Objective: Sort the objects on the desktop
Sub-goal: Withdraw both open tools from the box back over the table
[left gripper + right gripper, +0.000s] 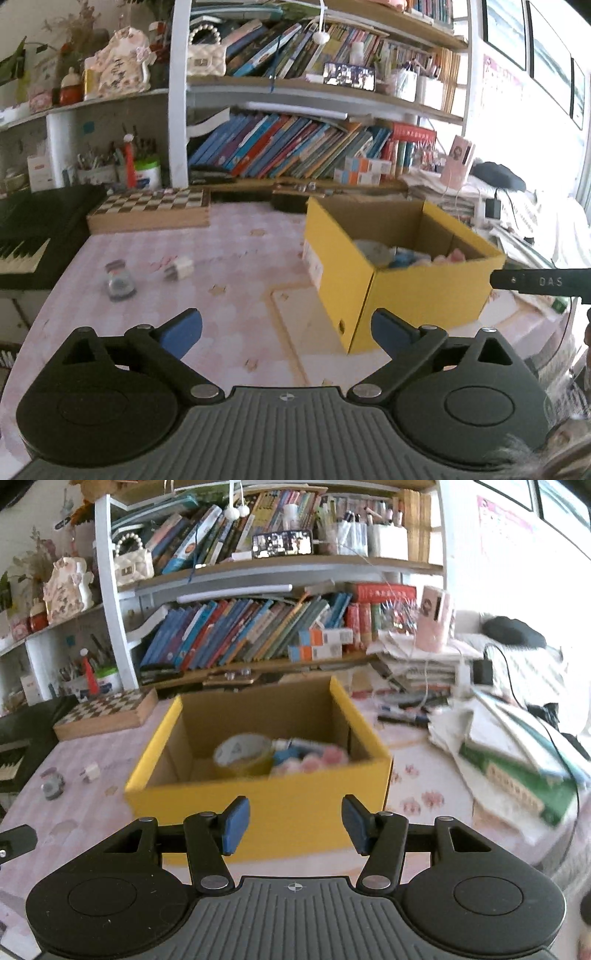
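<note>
yellow box [258,808] on pink tablecloth [236,258]

Left gripper [286,334]: jaws spread wide, blue pads [183,332] empty, held level and facing forward. Right gripper [293,825]: jaws likewise apart, blue pads [236,825] empty, nothing gripped.

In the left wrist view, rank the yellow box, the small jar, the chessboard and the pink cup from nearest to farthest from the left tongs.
1. yellow box, just ahead of the left tongs, to the right.
2. small jar, on the table to the left.
3. chessboard, back left, beside the keyboard.
4. pink cup, far right, on the paper stack.
</note>
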Tool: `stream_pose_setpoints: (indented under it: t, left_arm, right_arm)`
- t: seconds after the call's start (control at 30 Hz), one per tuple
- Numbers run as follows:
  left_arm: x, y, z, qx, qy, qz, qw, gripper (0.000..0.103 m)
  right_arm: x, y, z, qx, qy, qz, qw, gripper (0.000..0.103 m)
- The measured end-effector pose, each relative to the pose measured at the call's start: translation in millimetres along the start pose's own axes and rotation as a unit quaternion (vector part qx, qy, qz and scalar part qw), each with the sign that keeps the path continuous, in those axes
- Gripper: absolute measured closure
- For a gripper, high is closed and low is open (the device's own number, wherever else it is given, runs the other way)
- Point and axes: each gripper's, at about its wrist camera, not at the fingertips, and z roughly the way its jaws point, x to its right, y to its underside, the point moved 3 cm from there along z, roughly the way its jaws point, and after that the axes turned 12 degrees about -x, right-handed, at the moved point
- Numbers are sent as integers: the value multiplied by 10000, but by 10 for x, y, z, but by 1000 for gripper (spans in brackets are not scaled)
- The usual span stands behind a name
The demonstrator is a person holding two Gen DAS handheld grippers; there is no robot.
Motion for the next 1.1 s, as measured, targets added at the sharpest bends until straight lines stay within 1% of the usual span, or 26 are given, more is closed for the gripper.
stream_pose_setpoints:
  t: [0.13, 0.17, 0.3, 0.47, 0.6, 0.83, 1.1]
  left_arm:
    - [-145, 149, -91, -143, -34, -29, 9999, 1]
    - [-178, 170, -118, -146, -30, -26, 9999, 0]
    - [-276, 260, -218, -143, 0, 17, 9999, 0]
    - [-377, 419, -304, -230, 39, 65, 9997, 0]
    - [-439, 537, -381, -305, 70, 130, 9994, 0]
    - [-588, 686, -503, -348, 60, 138, 9993, 0]
    - [-804, 776, -581, -379, -25, 47, 9993, 0]
  right_arm:
    - [-133, 274, -97, -187, 24, 122, 9997, 47]
    - [-167, 327, -119, -223, 24, 138, 9997, 47]
    - [-322, 528, -213, -325, 11, 169, 9993, 47]
    - [-548, 729, -304, -407, -38, 135, 9991, 47]
    - [-771, 889, -341, -539, -128, -31, 9985, 43]
    - [-1139, 1021, -383, -660, -321, -399, 9965, 40]
    - [-1419, 1104, -394, -715, -487, -616, 9943, 40]
